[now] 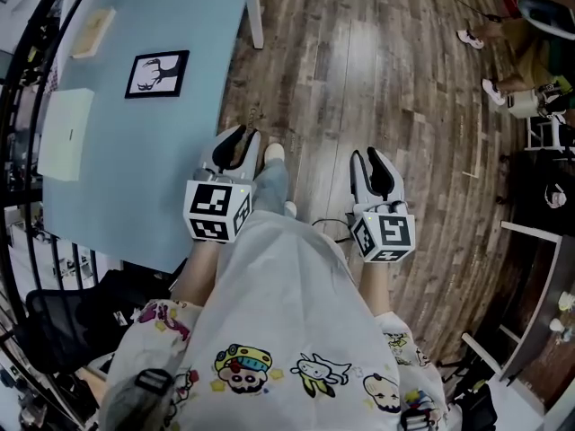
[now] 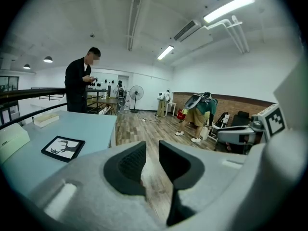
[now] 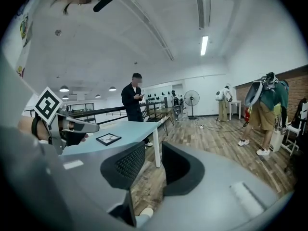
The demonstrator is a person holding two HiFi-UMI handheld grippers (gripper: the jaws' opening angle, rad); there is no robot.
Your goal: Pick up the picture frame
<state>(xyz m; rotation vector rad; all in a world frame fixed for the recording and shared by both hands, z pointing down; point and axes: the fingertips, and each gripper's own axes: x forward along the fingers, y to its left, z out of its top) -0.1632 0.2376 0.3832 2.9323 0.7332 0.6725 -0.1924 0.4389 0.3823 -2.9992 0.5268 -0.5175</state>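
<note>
I stand on a grey-brown plank floor (image 1: 386,79) beside a pale blue table (image 1: 171,187) with white legs, in a white-walled room with strip lights on the ceiling. The picture frame (image 1: 157,74), black-edged with an antlered deer silhouette on white, lies flat on the table top, well ahead of my left gripper (image 1: 235,144) and untouched. A white box (image 1: 65,133) and a pale flat block (image 1: 92,31) lie near it. My left fingers stand apart just off the table's long edge, with only floor between them. My right gripper (image 1: 375,167) hangs over bare floor, fingers apart too and holding nothing. Only the gripper views show the person in black (image 2: 81,85) standing behind the table, a pedestal fan (image 2: 136,92) and a brick wall (image 2: 226,105). The marker cubes carry black-and-white square patterns
</note>
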